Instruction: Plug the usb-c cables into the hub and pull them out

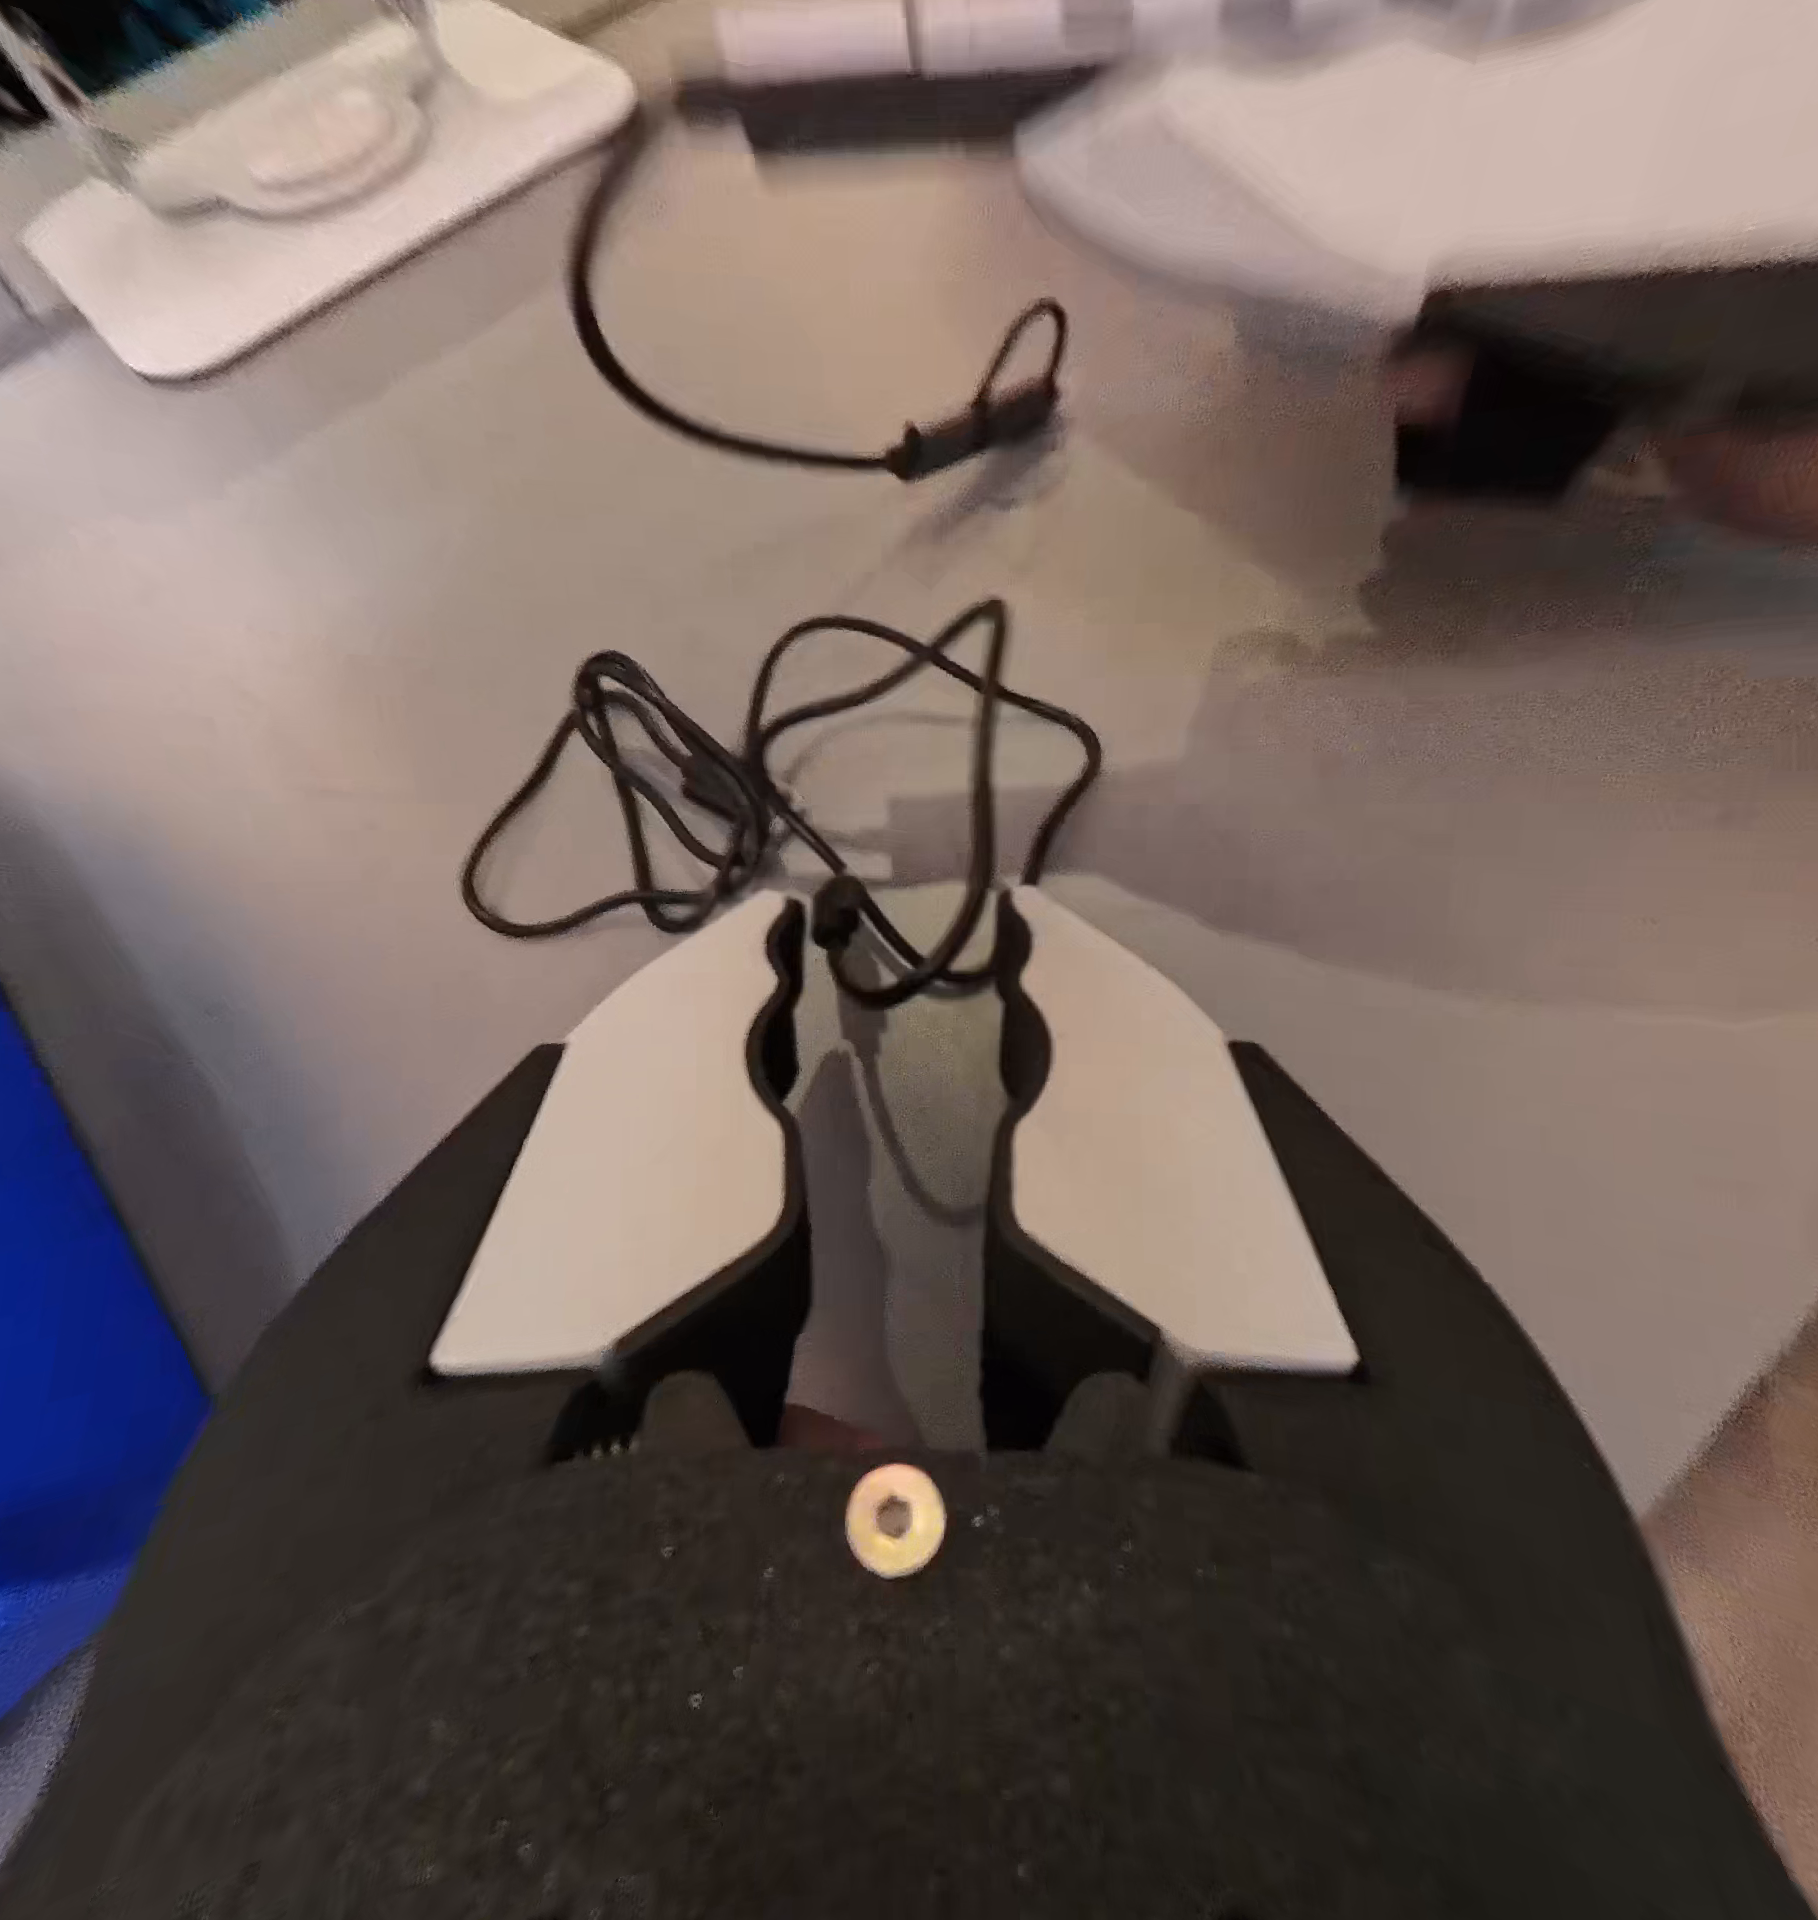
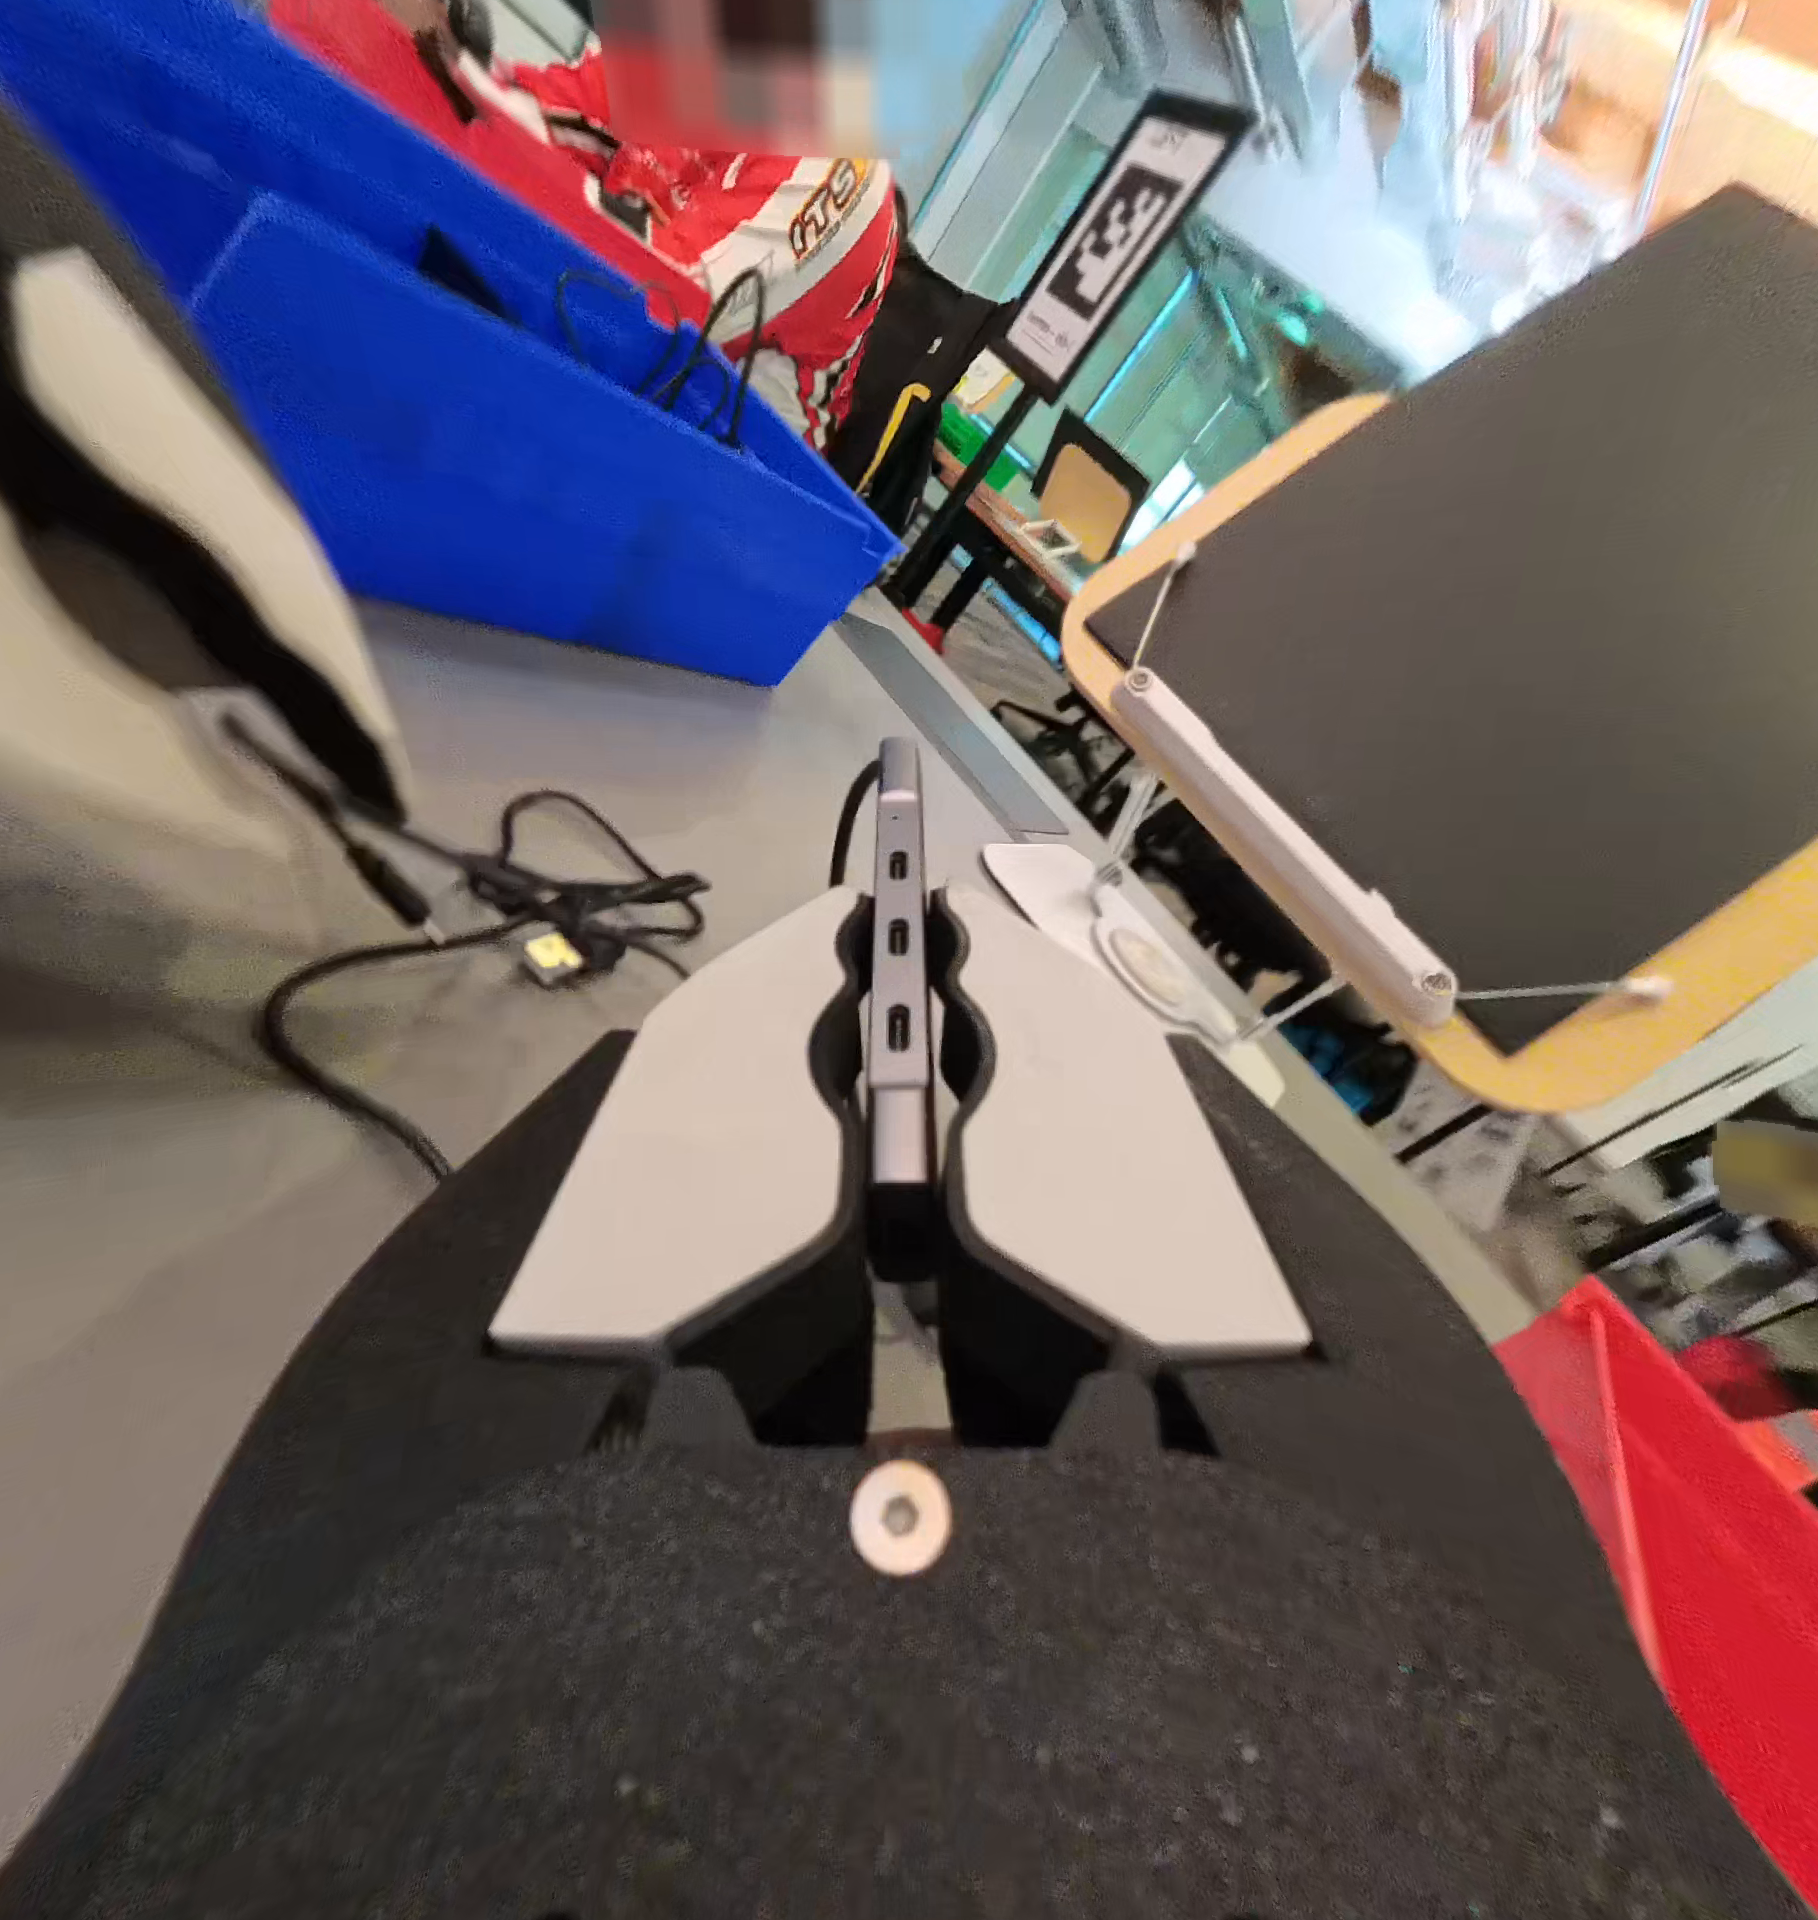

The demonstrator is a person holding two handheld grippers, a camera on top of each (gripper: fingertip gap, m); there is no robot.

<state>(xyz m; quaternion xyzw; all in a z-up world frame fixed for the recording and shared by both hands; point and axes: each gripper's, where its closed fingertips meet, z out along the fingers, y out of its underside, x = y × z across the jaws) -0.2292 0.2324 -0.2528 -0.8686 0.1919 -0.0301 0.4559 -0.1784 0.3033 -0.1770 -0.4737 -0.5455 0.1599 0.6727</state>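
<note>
The right gripper (image 2: 900, 914) clamps the rigid grey metal hub (image 2: 900, 935); the left gripper (image 1: 900, 914), spread, should pinch the limp black cable (image 1: 780, 748) by its stiff plug.

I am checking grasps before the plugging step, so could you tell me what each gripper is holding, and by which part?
The right gripper clamps the grey hub across its flat faces, ports showing. The left gripper is open and holds nothing; a black cable lies between its fingers.

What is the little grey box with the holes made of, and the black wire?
The hub looks like brushed metal, probably aluminium: grey, matte, with a soft sheen and crisp edges. The black cable on the table seems rubbery plastic: dull, thin, bending in loose loops. Blur leaves both uncertain.
</note>
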